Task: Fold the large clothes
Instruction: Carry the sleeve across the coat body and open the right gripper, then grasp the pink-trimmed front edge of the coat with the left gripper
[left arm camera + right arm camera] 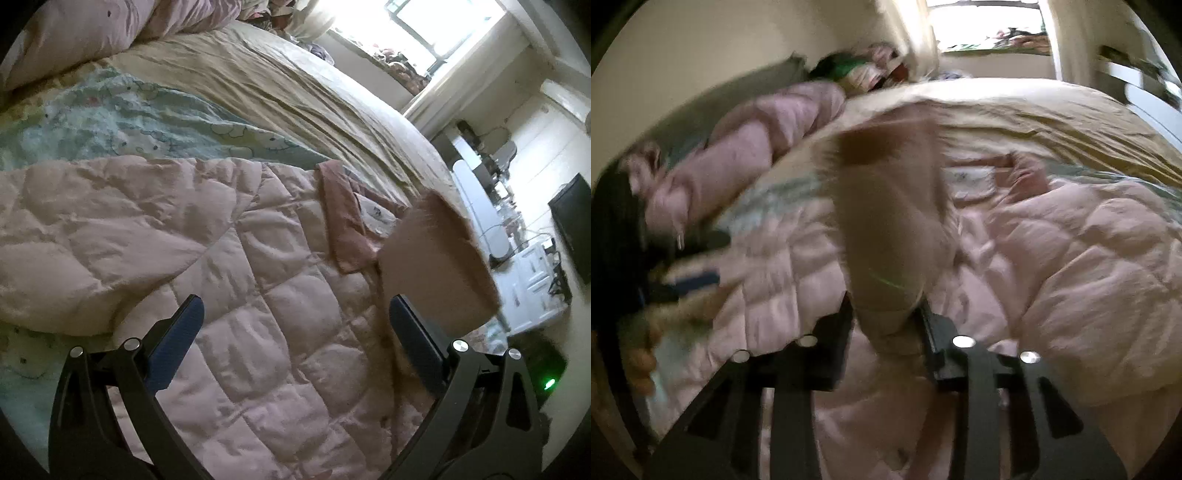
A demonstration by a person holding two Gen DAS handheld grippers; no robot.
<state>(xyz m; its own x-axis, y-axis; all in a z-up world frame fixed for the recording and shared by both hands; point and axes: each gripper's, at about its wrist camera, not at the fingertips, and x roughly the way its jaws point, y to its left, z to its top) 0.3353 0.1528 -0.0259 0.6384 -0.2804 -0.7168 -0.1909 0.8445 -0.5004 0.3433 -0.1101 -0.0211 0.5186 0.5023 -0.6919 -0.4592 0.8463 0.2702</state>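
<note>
A pale pink quilted jacket (258,280) lies spread on the bed, one sleeve (92,236) folded across its body at the left, its collar (343,221) toward the window. My left gripper (291,325) is open just above the jacket's body, holding nothing. In the blurred right wrist view my right gripper (886,317) is shut on the jacket's other sleeve (886,229) and holds it lifted above the jacket (1071,266). That lifted sleeve cuff also shows at the right of the left wrist view (436,258).
The bed has a tan sheet (295,92) and a light blue cartoon-print cover (129,122). A pink duvet (110,29) is bunched at the head. White furniture (532,280) and a dark screen (576,225) stand beyond the bed's edge, below a bright window (436,22).
</note>
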